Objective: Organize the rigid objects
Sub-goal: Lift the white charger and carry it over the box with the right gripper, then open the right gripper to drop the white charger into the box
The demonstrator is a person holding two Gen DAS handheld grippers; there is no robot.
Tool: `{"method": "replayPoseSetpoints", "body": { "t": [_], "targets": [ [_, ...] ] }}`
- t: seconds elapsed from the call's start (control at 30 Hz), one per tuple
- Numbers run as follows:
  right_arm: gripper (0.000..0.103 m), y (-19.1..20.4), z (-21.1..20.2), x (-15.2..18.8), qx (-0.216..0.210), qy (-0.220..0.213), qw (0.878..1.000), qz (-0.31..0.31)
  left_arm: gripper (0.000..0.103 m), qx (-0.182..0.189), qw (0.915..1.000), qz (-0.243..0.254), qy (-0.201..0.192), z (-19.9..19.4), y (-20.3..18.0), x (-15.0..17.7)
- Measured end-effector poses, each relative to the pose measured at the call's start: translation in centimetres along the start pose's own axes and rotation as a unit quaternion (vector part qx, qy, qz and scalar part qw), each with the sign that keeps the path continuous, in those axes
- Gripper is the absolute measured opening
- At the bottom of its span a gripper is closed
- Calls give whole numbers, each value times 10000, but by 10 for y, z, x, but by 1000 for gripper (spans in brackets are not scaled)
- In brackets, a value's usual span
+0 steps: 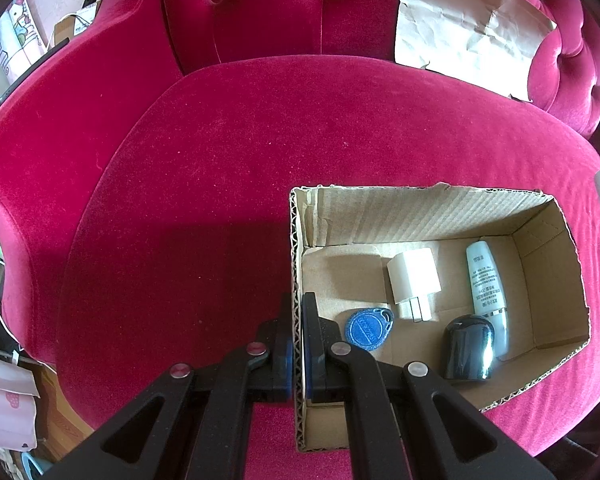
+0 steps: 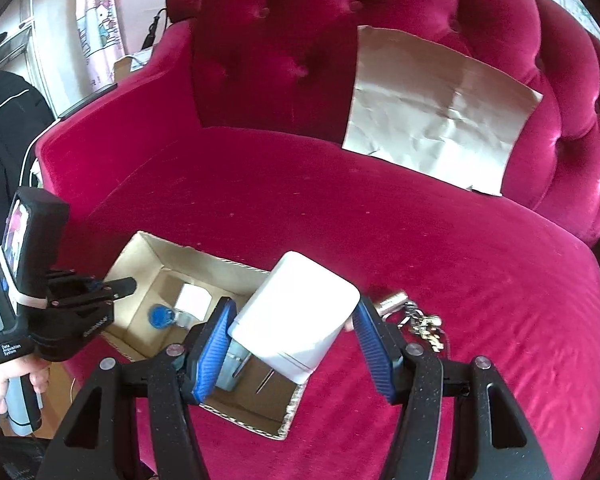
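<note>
Overhead, right gripper [image 2: 294, 344] tilts white block [image 2: 292, 312] above box [image 2: 140, 248].

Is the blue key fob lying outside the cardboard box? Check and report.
No, the blue key fob lies on the floor of the cardboard box.

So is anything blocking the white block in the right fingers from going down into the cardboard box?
Nothing visible does. The white block hangs over the open cardboard box; the adapter, blue tag, tube and black cap lie flat on the bottom.
</note>
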State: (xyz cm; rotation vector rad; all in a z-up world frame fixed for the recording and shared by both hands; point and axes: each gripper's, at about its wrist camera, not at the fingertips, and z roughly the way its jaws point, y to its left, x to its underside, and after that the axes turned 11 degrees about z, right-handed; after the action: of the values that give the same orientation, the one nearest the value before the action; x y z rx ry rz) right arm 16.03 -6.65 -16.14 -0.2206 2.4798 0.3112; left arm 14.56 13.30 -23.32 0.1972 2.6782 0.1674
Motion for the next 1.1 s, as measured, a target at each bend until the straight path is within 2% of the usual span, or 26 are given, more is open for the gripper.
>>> {"method": "replayPoseSetpoints", "body": {
  "t": [0.7, 1.1],
  "targets": [
    [64, 33, 33, 7, -277, 308, 9990, -178, 3, 10, 10000, -7, 1, -1, -2, -1],
    [64, 50, 60, 28, -304, 521, 9977, -295, 3, 28, 10000, 1, -3, -1, -2, -1]
  ]
}}
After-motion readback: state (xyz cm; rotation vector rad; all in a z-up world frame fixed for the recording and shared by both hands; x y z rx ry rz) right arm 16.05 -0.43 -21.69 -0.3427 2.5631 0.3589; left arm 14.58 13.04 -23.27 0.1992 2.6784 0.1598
